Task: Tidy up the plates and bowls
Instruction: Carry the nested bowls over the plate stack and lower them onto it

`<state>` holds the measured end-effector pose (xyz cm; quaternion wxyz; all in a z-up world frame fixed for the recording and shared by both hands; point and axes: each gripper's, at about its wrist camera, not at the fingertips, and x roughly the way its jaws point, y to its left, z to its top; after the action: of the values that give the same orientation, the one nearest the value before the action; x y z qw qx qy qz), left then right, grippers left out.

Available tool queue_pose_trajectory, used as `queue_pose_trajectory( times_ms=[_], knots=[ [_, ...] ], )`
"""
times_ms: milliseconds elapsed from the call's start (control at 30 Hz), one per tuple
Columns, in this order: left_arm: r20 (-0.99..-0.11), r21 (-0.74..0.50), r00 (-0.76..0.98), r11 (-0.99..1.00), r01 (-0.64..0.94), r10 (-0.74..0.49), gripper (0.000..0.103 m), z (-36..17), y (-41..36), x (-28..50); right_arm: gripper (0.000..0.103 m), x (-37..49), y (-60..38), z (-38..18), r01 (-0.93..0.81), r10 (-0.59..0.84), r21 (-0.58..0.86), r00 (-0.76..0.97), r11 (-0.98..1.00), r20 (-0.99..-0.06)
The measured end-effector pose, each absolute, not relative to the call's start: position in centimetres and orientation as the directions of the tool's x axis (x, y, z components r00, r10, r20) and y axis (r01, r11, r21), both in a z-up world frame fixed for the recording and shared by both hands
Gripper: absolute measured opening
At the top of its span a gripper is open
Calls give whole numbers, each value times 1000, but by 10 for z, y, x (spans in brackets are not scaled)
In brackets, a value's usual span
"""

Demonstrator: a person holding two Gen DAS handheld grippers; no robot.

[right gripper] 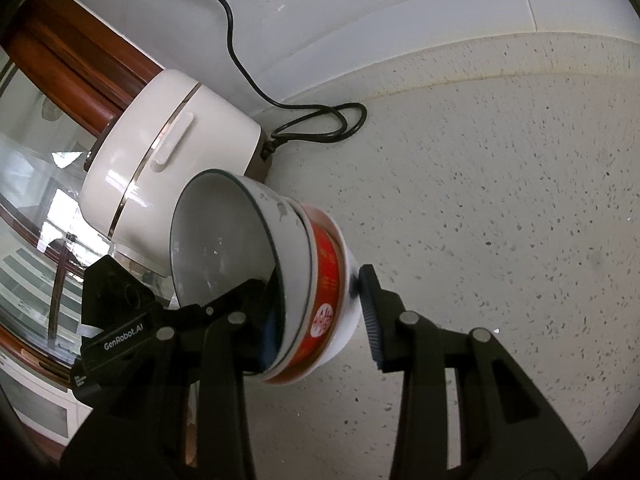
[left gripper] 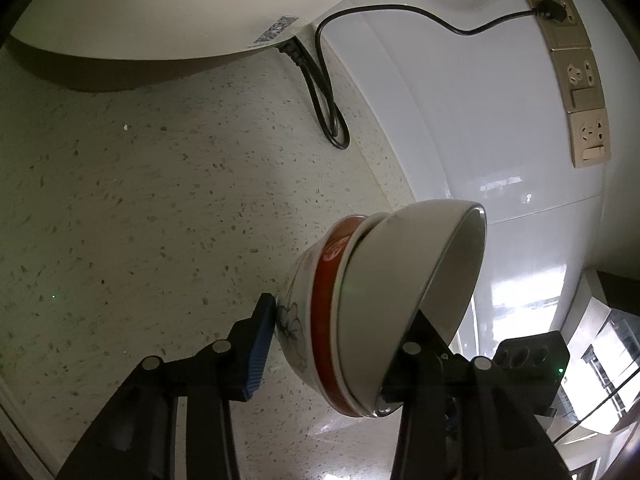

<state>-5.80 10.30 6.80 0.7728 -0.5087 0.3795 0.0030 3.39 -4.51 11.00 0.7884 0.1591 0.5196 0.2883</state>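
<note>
Three nested bowls form one stack: a plain white bowl on top, a red-banded bowl in the middle, and a white flower-patterned bowl at the bottom. My left gripper is shut on this stack, its blue pad against the flowered bowl and its other finger inside the top bowl. In the right wrist view the same stack sits in my right gripper, one finger inside the top bowl and the ribbed pad against the bottom bowl. Whether the stack touches the counter cannot be told.
A white rice cooker stands close behind the stack on the speckled countertop. Its black cord loops along the wall to beige wall sockets. A glass surface with a wooden edge lies beyond the cooker.
</note>
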Motion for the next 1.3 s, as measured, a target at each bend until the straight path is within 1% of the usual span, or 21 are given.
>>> queue_pose_trajectory(
  times_ms=[400, 667, 833, 1000, 1300],
  knots=[
    [-585, -787, 723, 476, -394, -368, 42, 76, 108, -72, 40, 27, -36, 115, -314, 627, 547, 291, 776, -723],
    [-565, -799, 737, 469, -377, -371, 42, 88, 114, -86, 40, 18, -28, 132, -343, 647, 553, 305, 759, -699],
    [-567, -796, 737, 475, -376, -366, 42, 97, 116, -98, 40, 12, -21, 142, -350, 665, 569, 300, 744, -684],
    [-548, -807, 754, 467, -362, -363, 42, 108, 120, -115, 40, -3, -10, 158, -363, 662, 558, 315, 746, -680],
    [-541, -806, 774, 464, -367, -329, 42, 126, 139, -159, 40, -41, 24, 174, -394, 677, 559, 305, 730, -670]
  ],
)
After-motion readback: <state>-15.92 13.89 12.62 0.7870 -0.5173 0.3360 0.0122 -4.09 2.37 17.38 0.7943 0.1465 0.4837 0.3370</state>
